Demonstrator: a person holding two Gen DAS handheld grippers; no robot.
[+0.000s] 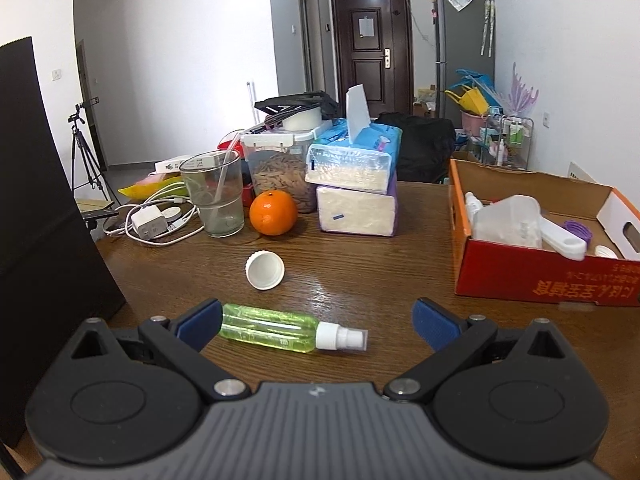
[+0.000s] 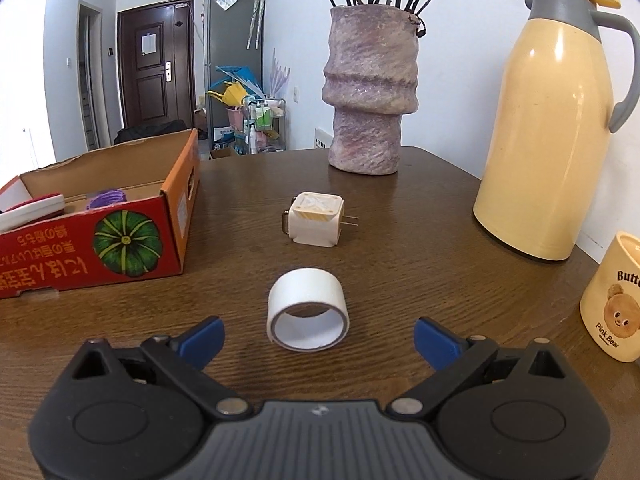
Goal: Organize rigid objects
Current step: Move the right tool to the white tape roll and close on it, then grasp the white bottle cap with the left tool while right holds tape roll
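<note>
My left gripper point(image 1: 318, 322): jaws spread, green spray bottle point(image 1: 276, 330) lying between. My right gripper point(image 2: 319, 338): spread, tape roll point(image 2: 307, 314) just ahead; bare table point(image 2: 420, 240) around. Cardboard box point(image 1: 532, 276) contents partly hidden.

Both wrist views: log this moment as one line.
left gripper: open, green spray bottle between fingers | right gripper: open, tape roll ahead | box: partly filled
</note>
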